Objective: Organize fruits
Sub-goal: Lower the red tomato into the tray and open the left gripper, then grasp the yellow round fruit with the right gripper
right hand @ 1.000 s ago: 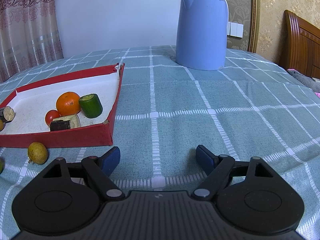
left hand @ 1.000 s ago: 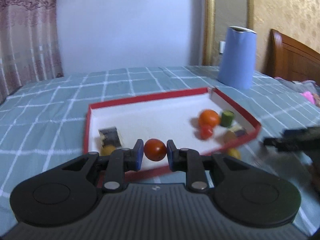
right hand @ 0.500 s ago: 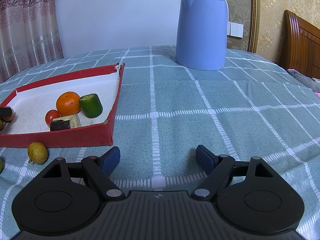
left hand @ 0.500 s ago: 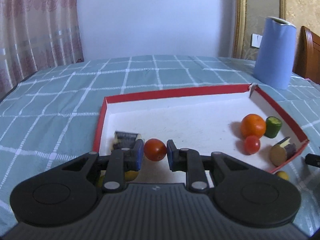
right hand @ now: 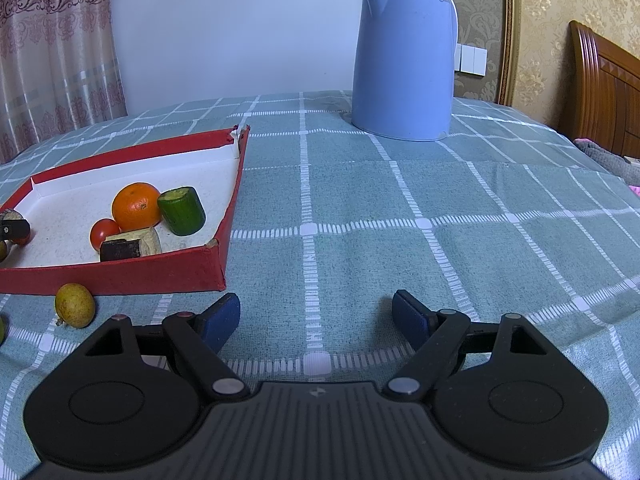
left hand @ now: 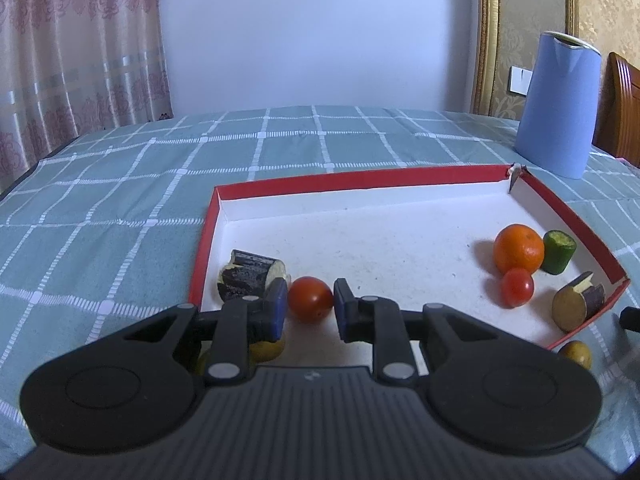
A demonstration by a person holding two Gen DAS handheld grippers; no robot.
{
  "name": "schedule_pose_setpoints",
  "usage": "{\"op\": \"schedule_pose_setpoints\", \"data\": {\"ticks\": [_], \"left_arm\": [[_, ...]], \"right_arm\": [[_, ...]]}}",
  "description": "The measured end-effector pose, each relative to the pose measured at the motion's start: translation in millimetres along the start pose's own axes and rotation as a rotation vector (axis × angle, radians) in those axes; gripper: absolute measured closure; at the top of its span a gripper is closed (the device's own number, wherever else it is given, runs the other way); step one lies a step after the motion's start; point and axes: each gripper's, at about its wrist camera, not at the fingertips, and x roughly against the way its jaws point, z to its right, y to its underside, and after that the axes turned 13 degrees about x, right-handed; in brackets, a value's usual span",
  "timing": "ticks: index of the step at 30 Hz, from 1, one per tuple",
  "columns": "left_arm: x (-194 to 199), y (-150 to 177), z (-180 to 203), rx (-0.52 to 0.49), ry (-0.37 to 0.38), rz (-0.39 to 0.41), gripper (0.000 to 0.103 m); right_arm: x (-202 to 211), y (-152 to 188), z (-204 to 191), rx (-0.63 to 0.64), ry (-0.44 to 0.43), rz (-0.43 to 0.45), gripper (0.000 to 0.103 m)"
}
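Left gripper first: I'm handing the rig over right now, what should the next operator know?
Left gripper: shut on a tomato, held over the near left part of the red tray.
Right gripper: open, holding nothing, low over the tablecloth to the right of the tray.
In the tray: orange, cucumber piece, second tomato, two eggplant pieces.
Done: those five are in.
Left: release the held tomato in the tray, then pick up the small yellow fruit lying on the cloth just outside the tray's near wall. More yellowish fruit shows under the left gripper; whether it lies in the tray is unclear.
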Motion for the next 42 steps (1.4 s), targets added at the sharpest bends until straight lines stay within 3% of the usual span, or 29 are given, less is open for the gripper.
{"op": "schedule_pose_setpoints", "data": {"ticks": [8,10,12,14,17,20,23,29,33,40,42], "left_arm": [[13,8,8,-0.055,0.034,0.001,0.055],[26,11,7,-0.059,0.05,0.012,0.044],[42,15,4,-0.05,0.047,0.052,0.021],[58,19,-4,-0.032,0.058,0.09,0.015],[67,25,-17,0.001,0.049,0.096,0.014],[67,36,-26,0.023,0.041,0.075,0.013],[68,39,-33,0.046,0.055,0.061,0.013],[66,40,-36,0.059,0.066,0.048,0.011],[66,40,-38,0.066,0.072,0.046,0.009],[65,41,-38,0.069,0.077,0.038,0.008],[65,41,-37,0.064,0.075,0.04,0.008]], "right_arm": [[0,0,0,0.001,0.0,0.0,0.02],[0,0,0,0.001,0.0,0.0,0.02],[0,0,0,0.0,0.0,0.001,0.02],[0,0,0,0.0,0.0,0.002,0.02],[2,0,-3,0.005,-0.011,0.012,0.019],[21,2,-15,0.009,-0.1,0.092,0.019],[38,-1,-45,0.109,-0.145,0.148,0.019],[39,-8,-80,0.17,-0.231,0.138,0.022],[29,-11,-92,0.159,-0.292,0.092,0.04],[21,-12,-107,0.167,-0.302,0.076,0.052],[19,-12,-109,0.175,-0.302,0.071,0.065]]}}
